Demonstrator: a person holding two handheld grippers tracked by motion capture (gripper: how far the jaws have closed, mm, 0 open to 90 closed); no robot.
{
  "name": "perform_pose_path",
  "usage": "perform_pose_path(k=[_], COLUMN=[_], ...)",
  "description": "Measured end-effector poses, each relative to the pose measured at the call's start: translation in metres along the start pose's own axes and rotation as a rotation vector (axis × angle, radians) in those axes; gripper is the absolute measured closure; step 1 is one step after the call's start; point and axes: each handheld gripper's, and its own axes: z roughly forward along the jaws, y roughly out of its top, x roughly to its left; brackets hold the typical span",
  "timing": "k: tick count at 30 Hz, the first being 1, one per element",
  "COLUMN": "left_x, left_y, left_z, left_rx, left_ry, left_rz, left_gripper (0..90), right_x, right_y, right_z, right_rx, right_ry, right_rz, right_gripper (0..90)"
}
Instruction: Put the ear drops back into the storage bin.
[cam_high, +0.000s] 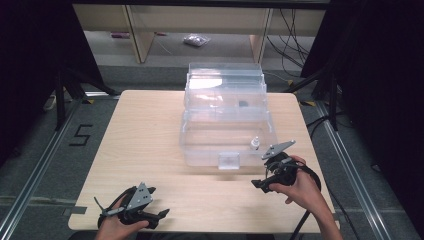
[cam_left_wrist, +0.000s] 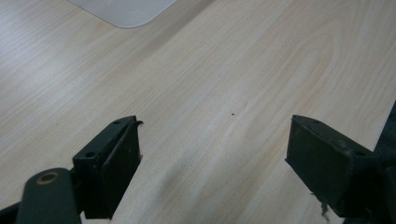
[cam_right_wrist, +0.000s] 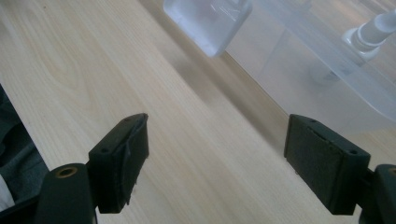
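A clear plastic storage box (cam_high: 226, 125) with its lid raised stands at the middle back of the wooden table (cam_high: 150, 140). Inside it stands a small white bottle (cam_high: 254, 144), which the right gripper view shows as the bottle (cam_right_wrist: 373, 30) behind the clear wall. The box's front latch (cam_high: 229, 160) shows as latch (cam_right_wrist: 210, 21). My left gripper (cam_high: 159, 216) rests near the table's front left edge, open over bare wood (cam_left_wrist: 212, 154). Just right of the box's front corner, my right gripper (cam_high: 259, 184) is held open with nothing between the jaws (cam_right_wrist: 215, 158).
A small dark item (cam_high: 243, 104) lies in the box's upper tier. Black stands and cables flank the table on both sides. A plastic bag (cam_high: 196, 40) lies on the floor beyond. Bare wood stretches left of the box and along the front.
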Motion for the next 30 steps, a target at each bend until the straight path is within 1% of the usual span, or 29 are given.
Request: perform_pose_path(k=[1, 2, 3, 4, 5, 6, 7, 9, 10, 11, 12, 13, 14, 15, 16, 17, 18, 19, 20, 22, 23, 24, 25, 26, 27, 28, 29, 30], left_x=[0.0, 0.0, 0.0, 0.0, 0.0, 0.0, 0.0, 0.0, 0.0, 0.0, 0.0, 0.0, 0.0, 0.0, 0.0, 0.0, 0.0, 0.0, 0.0, 0.0, 0.0, 0.0, 0.0, 0.0, 0.0, 0.0, 0.0, 0.0], left_y=[0.0, 0.0, 0.0, 0.0, 0.0, 0.0, 0.0, 0.0, 0.0, 0.0, 0.0, 0.0, 0.0, 0.0, 0.0, 0.0, 0.0, 0.0, 0.0, 0.0, 0.0, 0.0, 0.0, 0.0, 0.0, 0.0, 0.0, 0.0], left_z=[0.0, 0.0, 0.0, 0.0, 0.0, 0.0, 0.0, 0.0, 0.0, 0.0, 0.0, 0.0, 0.0, 0.0, 0.0, 0.0, 0.0, 0.0, 0.0, 0.0, 0.0, 0.0, 0.0, 0.0, 0.0, 0.0, 0.0, 0.0], left_rx=[0.0, 0.0, 0.001, 0.0, 0.0, 0.0, -0.001, 0.0, 0.0, 0.0, -0.001, 0.0, 0.0, 0.001, 0.0, -0.001, -0.001, 0.001, 0.001, 0.0, 0.001, 0.001, 0.0, -0.001, -0.001, -0.001, -0.001, -0.001], left_ry=[0.0, 0.0, 0.0, 0.0, 0.0, 0.0, 0.0, 0.0, 0.0, 0.0, 0.001, 0.0, 0.0, 0.001, 0.001, 0.001, 0.001, 0.001, 0.0, 0.0, 0.0, 0.001, 0.001, 0.001, 0.001, 0.001, 0.001, 0.001], left_rz=[0.0, 0.001, 0.001, 0.001, 0.0, 0.001, -0.001, 0.0, 0.001, 0.001, -0.001, -0.002, 0.001, 0.001, -0.001, -0.002, 0.0, 0.001, 0.0, 0.001, 0.001, 0.001, -0.001, -0.001, -0.002, -0.001, -0.001, -0.001], left_gripper=[17.1, 17.0, 17.0, 17.0, 17.0, 17.1, 17.1, 17.0, 17.0, 17.1, 17.0, 17.1, 17.0, 17.0, 17.0, 17.1, 17.0, 17.0, 17.0, 17.0, 17.0, 17.0, 17.0, 17.0, 17.1, 17.1, 17.0, 17.0], right_x=[0.0, 0.002, 0.003, 0.004, 0.005, 0.004, 0.006, 0.007, 0.007, 0.009, 0.009, 0.008, 0.009, 0.008, 0.01, 0.01, 0.012, 0.013, 0.012, 0.013, 0.014, 0.015, 0.016, 0.015, 0.017, 0.015, 0.015, 0.016], right_y=[0.0, -0.001, -0.001, -0.003, -0.003, -0.004, -0.004, -0.007, -0.008, -0.009, -0.011, -0.012, -0.014, -0.016, -0.017, -0.018, -0.02, -0.021, -0.022, -0.024, -0.025, -0.026, -0.027, -0.028, -0.029, -0.03, -0.03, -0.032], right_z=[0.001, 0.002, 0.003, 0.005, 0.005, 0.006, 0.007, 0.009, 0.009, 0.01, 0.012, 0.014, 0.014, 0.016, 0.015, 0.016, 0.018, 0.02, 0.019, 0.021, 0.022, 0.021, 0.023, 0.023, 0.023, 0.025, 0.024, 0.025], right_rx=[-0.009, 0.003, 0.002, -0.011, 0.005, -0.002, 0.008, -0.007, -0.001, 0.0, -0.01, -0.025, -0.016, -0.025, -0.027, -0.029, -0.034, -0.035, -0.023, -0.035, -0.04, -0.034, -0.054, -0.052, -0.044, -0.071, -0.056, -0.057], right_ry=[0.005, 0.008, 0.001, 0.0, 0.008, 0.002, -0.006, 0.006, 0.008, 0.005, -0.005, -0.003, 0.007, -0.002, 0.009, 0.002, 0.002, 0.007, 0.023, 0.016, 0.016, 0.021, 0.026, 0.019, 0.024, 0.015, 0.021, 0.013], right_rz=[-0.029, 0.0, -0.007, -0.006, 0.0, -0.02, -0.002, -0.012, -0.017, 0.002, 0.001, -0.019, -0.014, -0.032, -0.003, -0.008, 0.001, -0.001, -0.011, -0.02, -0.005, -0.006, 0.001, -0.015, 0.013, -0.017, -0.024, -0.01], right_gripper=[22.7, 22.8, 22.7, 22.7, 22.7, 22.7, 22.7, 22.7, 22.7, 22.7, 22.6, 22.5, 22.5, 22.5, 22.5, 22.2, 21.4, 21.0, 21.2, 21.0, 21.0, 21.0, 21.0, 21.0, 20.9, 20.9, 20.7, 20.6])
